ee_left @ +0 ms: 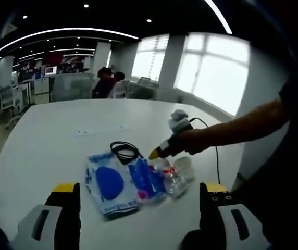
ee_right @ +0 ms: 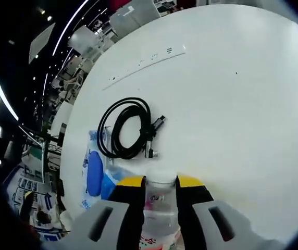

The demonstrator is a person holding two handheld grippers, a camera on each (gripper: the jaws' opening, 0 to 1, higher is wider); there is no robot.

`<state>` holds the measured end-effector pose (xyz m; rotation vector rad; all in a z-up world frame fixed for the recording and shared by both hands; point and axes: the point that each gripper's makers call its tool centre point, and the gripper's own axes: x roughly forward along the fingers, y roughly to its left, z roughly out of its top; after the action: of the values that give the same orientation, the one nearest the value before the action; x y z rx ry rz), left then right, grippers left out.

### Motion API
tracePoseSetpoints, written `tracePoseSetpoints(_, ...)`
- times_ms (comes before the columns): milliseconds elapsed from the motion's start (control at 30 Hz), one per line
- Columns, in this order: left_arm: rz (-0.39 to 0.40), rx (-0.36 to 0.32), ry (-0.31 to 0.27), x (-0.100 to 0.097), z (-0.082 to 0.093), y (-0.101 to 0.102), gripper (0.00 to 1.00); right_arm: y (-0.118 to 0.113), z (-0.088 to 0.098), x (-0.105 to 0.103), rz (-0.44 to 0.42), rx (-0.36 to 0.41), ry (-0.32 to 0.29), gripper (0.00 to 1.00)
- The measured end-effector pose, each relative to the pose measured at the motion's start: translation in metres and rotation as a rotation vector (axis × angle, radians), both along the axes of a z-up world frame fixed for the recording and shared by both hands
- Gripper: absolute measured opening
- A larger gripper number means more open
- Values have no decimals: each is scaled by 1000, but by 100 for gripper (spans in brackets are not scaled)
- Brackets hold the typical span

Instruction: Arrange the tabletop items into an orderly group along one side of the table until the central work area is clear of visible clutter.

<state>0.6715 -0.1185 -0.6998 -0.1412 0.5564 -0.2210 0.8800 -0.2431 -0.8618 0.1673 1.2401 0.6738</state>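
Note:
A clear plastic bottle (ee_right: 160, 204) with a white cap stands between my right gripper's (ee_right: 160, 182) jaws, which are shut on it. In the left gripper view the bottle (ee_left: 174, 177) lies on the white table (ee_left: 50, 140) under the yellow tip of the right gripper (ee_left: 156, 154), held by a hand. Beside it lie a blue and white packet (ee_left: 110, 186) and a second blue packet (ee_left: 146, 180). A coiled black cable (ee_left: 125, 151) rests just behind them. The cable (ee_right: 125, 130) and a packet (ee_right: 94, 174) also lie ahead of the right gripper. My left gripper (ee_left: 138, 205) hangs open above the table's near edge.
A thin marked strip (ee_left: 99, 130) crosses the table beyond the items. People (ee_left: 107, 82) sit past the far edge, with desks and chairs behind them. A black cord (ee_left: 215, 151) trails from the right gripper off the table's right edge.

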Motion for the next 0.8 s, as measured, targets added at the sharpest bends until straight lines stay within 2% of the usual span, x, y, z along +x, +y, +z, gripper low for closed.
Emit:
tracePoseSetpoints(233,-55,-2,-8,5,3,-13,93,1,16,-4,3,11,-49,17)
tracePoseSetpoints(433,-126,-2,-16,12,-1,-31,92,1,38,-9,55,2,-164,17)
tracePoseSetpoints(600,-219,5,-9,19,-8,-55,92,1,61,-23,90,19,-257,16)
tracePoseSetpoints(800,-290,9,-10,23,-11,-72,92,1,78,-35,112,36,-357,16)
